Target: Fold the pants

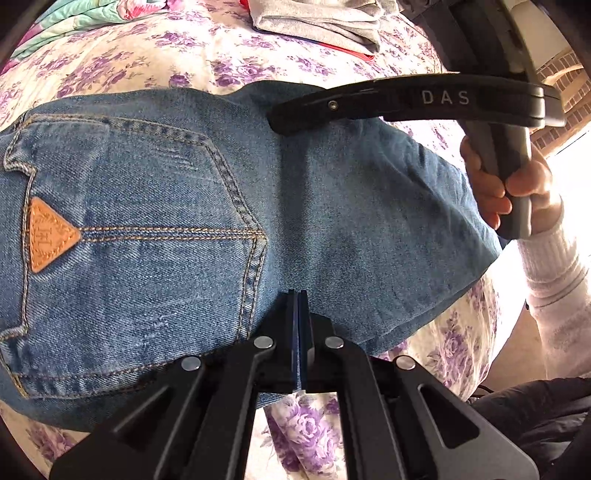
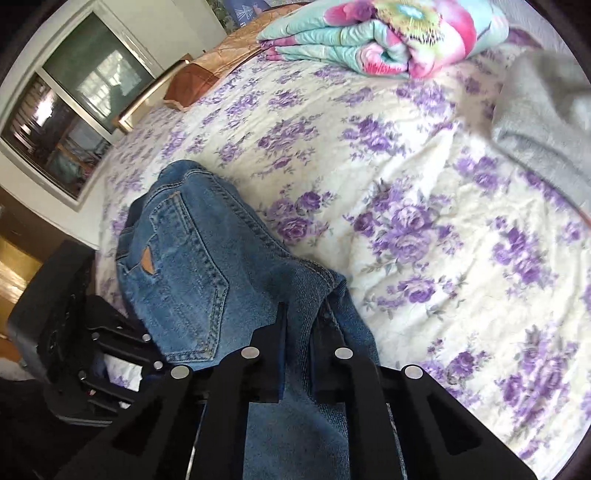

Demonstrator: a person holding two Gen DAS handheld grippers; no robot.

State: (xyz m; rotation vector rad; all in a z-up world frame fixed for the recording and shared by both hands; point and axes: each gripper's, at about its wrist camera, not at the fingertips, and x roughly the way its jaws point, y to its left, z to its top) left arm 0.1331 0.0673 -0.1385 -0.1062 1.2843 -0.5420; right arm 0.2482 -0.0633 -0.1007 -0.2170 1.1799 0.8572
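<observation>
Both grippers have denim between their fingers, and the jeans [image 1: 192, 221] lie folded on the flowered bedsheet [image 1: 122, 70], back pocket up with its tan triangular patch [image 1: 51, 236] toward 9 o'clock in the left wrist view. The left gripper [image 1: 299, 332] has its blue pads pressed together on the near edge of the fabric at 6 o'clock — a thin pinch, seemingly one fold of cloth. The right gripper [image 2: 298, 343] straddles a thicker ridge of denim at about 6 o'clock in its own view; its fingers stand a little apart with the bundle filling the gap, so it reads as clamped on the jeans, though the contact itself is partly hidden.

To do this fold well, I would judge that the two grips should travel together at equal height, so the layers stay stacked and the seam does not twist. Carry the held edge toward the pocket end at 9 o'clock in the left view — low and slow — and lay it flat before letting go. A risk: the right side holds more layers than the left, so an uneven pull could drag the bundle askew. Keep clear of the grey garment [image 2: 546, 122] at 2 o'clock and the bright folded quilt [image 2: 376, 33] at 12 o'clock in the right wrist view.
</observation>
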